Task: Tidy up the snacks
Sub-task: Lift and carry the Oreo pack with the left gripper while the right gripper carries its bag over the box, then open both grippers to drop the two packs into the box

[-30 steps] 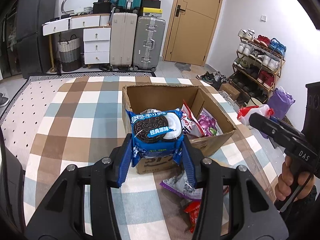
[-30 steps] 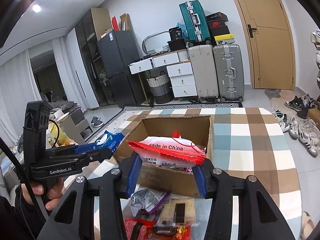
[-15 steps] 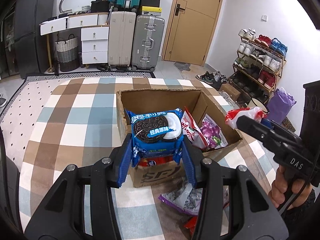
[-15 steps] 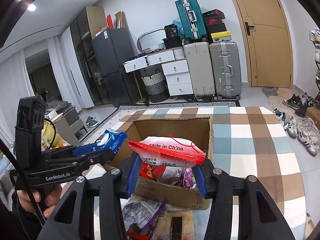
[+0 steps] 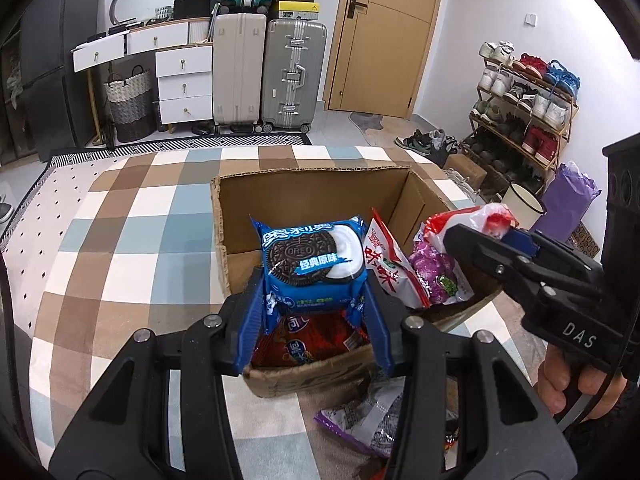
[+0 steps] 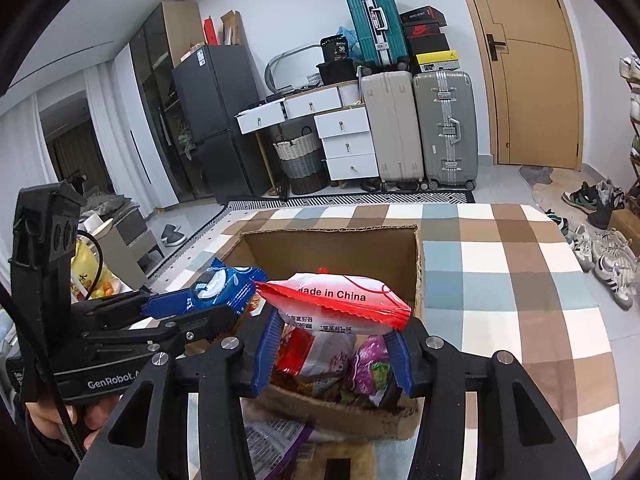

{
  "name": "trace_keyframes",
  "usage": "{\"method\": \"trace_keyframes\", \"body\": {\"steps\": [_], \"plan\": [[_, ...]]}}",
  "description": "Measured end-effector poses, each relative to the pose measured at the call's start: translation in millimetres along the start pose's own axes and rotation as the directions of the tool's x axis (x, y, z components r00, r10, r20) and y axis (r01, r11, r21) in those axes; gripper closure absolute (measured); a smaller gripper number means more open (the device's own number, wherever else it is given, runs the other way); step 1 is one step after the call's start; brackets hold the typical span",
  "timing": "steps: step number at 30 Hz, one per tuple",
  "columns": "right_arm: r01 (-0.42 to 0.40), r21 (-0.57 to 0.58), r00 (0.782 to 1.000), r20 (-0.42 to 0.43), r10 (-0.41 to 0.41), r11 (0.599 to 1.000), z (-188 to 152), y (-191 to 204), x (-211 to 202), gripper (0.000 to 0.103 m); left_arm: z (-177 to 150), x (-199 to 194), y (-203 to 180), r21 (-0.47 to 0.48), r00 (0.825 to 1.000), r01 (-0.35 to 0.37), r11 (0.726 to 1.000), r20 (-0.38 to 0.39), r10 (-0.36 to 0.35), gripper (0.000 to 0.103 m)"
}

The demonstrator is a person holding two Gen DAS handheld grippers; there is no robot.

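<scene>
My left gripper (image 5: 314, 312) is shut on a blue Oreo pack (image 5: 312, 260) and holds it over the near left part of an open cardboard box (image 5: 316, 188). My right gripper (image 6: 334, 344) is shut on a white and red snack bag (image 6: 336, 300) and holds it over the near edge of the same box (image 6: 332, 240). In the box lie a red packet (image 5: 312, 340), a white and red bag (image 5: 384, 264) and a purple bag (image 5: 436, 276). Each gripper shows in the other's view, the right one (image 5: 480, 240) beside the box, the left one (image 6: 224, 300) with the Oreo pack.
The box stands on a table with a checked cloth (image 5: 120, 248). Loose snack packets (image 5: 360, 416) lie on the cloth in front of the box. Suitcases (image 5: 296, 76), drawers, a fridge, a door and a shoe rack (image 5: 520, 100) stand beyond the table.
Both grippers have moved forward with their packs, from in front of the box to over its near part. The inside of the box and its snacks now show more fully.
</scene>
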State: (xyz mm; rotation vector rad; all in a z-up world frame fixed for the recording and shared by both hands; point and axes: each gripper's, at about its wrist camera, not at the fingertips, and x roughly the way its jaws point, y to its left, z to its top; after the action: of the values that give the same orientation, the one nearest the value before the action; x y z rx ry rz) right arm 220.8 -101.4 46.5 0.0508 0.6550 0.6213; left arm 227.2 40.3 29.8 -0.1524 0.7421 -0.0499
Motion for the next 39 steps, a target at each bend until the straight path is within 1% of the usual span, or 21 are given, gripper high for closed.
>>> {"method": "trace_keyframes", "body": {"steps": [6, 8, 14, 20, 22, 23, 24, 25, 26, 27, 28, 29, 30, 32, 34, 36, 37, 39], "plan": [[0.036, -0.026, 0.999, 0.0, -0.036, 0.999, 4, -3, 13, 0.055, 5, 19, 1, -0.003, 1.0, -0.02, 1.0, -0.012, 0.02, 0.06], [0.04, -0.023, 0.999, 0.005, -0.04, 0.999, 6, -5, 16, 0.055, 7, 22, 0, 0.009, 0.999, -0.037, 0.999, -0.003, 0.037, 0.06], [0.048, -0.03, 0.999, -0.012, -0.049, 0.998, 6, -9, 31, 0.055, 12, 37, -3, 0.032, 0.999, -0.045, 0.998, -0.009, 0.045, 0.059], [0.058, -0.044, 0.998, -0.019, -0.059, 0.997, 5, -9, 35, 0.055, 12, 42, -10, 0.044, 0.998, -0.064, 0.997, -0.01, 0.065, 0.059], [0.057, -0.045, 0.998, -0.029, -0.058, 0.997, 5, -9, 35, 0.051, 12, 42, -8, 0.036, 0.998, -0.058, 0.998, -0.013, 0.059, 0.059], [0.059, -0.048, 0.998, -0.03, -0.061, 0.997, 4, -9, 33, 0.05, 13, 41, -7, 0.028, 0.999, -0.052, 0.998, -0.015, 0.053, 0.057], [0.063, -0.053, 0.998, -0.028, -0.064, 0.997, 4, -8, 31, 0.043, 12, 39, -6, 0.024, 0.999, -0.049, 0.999, -0.014, 0.049, 0.054], [0.064, -0.059, 0.998, -0.023, -0.066, 0.996, 4, -7, 27, 0.033, 11, 36, -5, 0.02, 0.999, -0.045, 0.999, -0.01, 0.045, 0.051], [0.059, -0.062, 0.998, -0.008, -0.06, 0.996, 4, -6, 22, 0.027, 11, 33, -5, 0.015, 0.999, -0.039, 0.999, -0.006, 0.039, 0.044], [0.058, -0.064, 0.998, 0.012, -0.058, 0.996, 4, -5, 15, 0.017, 10, 30, -4, 0.01, 1.0, -0.031, 0.999, -0.003, 0.031, 0.038], [0.06, -0.066, 0.998, 0.027, -0.058, 0.996, 3, -5, 10, 0.012, 9, 26, -3, 0.001, 1.0, -0.011, 1.0, 0.002, 0.011, 0.034], [0.064, -0.07, 0.997, 0.037, -0.061, 0.996, 3, -5, 5, 0.012, 9, 22, -2, -0.006, 1.0, -0.004, 1.0, 0.002, 0.004, 0.026], [0.071, -0.073, 0.997, 0.038, -0.068, 0.995, 2, -5, 0, 0.012, 8, 19, -1, -0.01, 1.0, -0.003, 1.0, 0.001, 0.003, 0.022], [0.065, -0.065, 0.998, 0.027, -0.064, 0.996, 0, -7, -6, 0.01, 6, 11, -2, -0.01, 1.0, 0.006, 1.0, 0.005, -0.006, 0.02], [0.069, -0.048, 0.998, 0.018, -0.068, 0.996, -3, -11, -12, 0.002, 3, 2, -4, -0.001, 1.0, 0.004, 1.0, 0.012, -0.004, 0.015], [0.078, -0.039, 0.997, 0.015, -0.077, 0.996, -7, -13, -18, 0.0, -1, -7, -5, 0.007, 1.0, -0.016, 1.0, 0.019, 0.015, 0.001], [0.081, -0.036, 0.997, 0.012, -0.08, 0.996, -8, -14, -20, 0.0, -3, -12, -5, 0.005, 0.999, -0.039, 0.999, 0.032, 0.039, 0.001], [0.104, -0.029, 0.995, 0.012, -0.104, 0.994, -9, -16, -25, 0.0, -7, -19, -4, 0.007, 0.998, -0.047, 0.999, 0.034, 0.046, 0.001]]}}
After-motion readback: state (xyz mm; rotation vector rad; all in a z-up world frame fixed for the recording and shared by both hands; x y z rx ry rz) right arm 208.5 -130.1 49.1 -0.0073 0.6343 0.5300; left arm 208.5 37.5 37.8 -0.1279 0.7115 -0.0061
